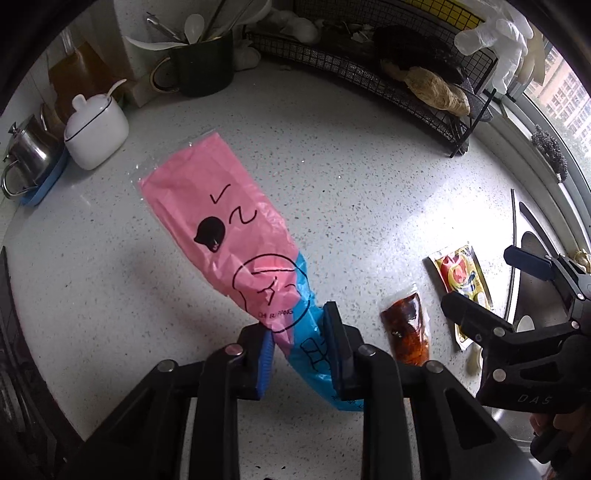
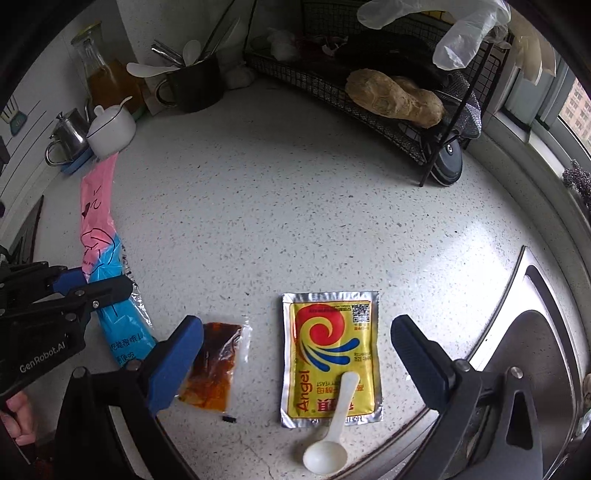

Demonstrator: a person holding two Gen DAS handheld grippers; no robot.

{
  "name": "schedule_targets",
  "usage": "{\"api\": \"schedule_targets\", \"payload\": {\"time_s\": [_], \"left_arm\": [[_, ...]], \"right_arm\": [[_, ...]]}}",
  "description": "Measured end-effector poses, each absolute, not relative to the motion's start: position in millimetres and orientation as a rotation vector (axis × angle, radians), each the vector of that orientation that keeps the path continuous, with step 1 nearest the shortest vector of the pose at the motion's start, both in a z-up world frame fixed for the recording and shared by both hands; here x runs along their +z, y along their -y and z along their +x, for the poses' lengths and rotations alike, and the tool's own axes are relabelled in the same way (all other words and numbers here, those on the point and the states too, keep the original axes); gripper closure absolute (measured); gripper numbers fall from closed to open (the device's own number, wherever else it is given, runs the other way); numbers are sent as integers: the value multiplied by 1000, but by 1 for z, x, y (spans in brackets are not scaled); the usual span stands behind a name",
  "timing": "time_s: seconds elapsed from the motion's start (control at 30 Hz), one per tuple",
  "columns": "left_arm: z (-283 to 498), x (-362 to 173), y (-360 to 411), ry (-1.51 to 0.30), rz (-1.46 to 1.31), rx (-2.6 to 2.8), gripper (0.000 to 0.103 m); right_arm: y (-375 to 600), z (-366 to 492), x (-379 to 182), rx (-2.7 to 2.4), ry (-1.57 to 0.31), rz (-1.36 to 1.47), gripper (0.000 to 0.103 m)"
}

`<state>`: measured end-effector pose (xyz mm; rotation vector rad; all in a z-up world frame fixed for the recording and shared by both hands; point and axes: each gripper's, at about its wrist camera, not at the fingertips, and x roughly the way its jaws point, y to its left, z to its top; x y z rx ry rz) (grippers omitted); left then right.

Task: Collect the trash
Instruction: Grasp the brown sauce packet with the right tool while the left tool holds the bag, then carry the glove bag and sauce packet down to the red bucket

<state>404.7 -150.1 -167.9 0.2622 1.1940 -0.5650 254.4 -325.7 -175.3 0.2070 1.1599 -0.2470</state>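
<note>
We count one speckled white countertop (image 2: 295,206), the largest thing in both views. On its far right stands one black wire rack (image 2: 369,107), holding one knobbly brown root (image 2: 395,98); two clear plastic gloves (image 2: 458,33) hang over it. One steel sink (image 2: 535,350) sits at the right edge.

Trash on the counter, three pieces. We note one long pink-and-blue plastic bag (image 1: 225,229), the biggest, printed with black line drawings; it trails across the counter toward the white jar, and whether its far end touches the surface we cannot tell. One yellow yeast packet (image 2: 330,354) lies flat near the sink, with one white plastic spoon (image 2: 328,439) resting across its lower edge. One clear sauce packet (image 2: 214,365) with dark red contents lies just left of the yeast packet, apart from it.

Two grippers. The left gripper (image 1: 301,350) has its jaws clamped on the blue end of the bag, which bunches between the pads. The right gripper (image 2: 295,362) stands with jaws wide apart above the yeast packet, holding nothing; its left finger overlaps the sauce packet in view.

At the back left: one dark mug (image 2: 195,88) of utensils, one white lidded jar (image 2: 110,129), one small steel pot (image 2: 68,134), one glass bottle (image 2: 101,70).
</note>
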Motion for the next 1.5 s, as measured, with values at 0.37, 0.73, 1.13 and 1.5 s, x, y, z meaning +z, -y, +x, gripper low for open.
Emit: {"api": "schedule_targets", "payload": {"time_s": [0.37, 0.73, 1.13, 1.5], "left_arm": [[388, -185, 103, -1235, 191, -472, 80], [380, -197, 86, -1246, 154, -429, 80], [332, -170, 59, -1172, 144, -348, 80], [267, -143, 32, -1130, 87, -246, 80]], "right_arm": [[273, 264, -194, -123, -1194, 184, 1], [253, 281, -218, -92, -1252, 142, 54], [241, 252, -188, 32, -1159, 189, 87], [220, 202, -164, 159, -1080, 154, 87]]}}
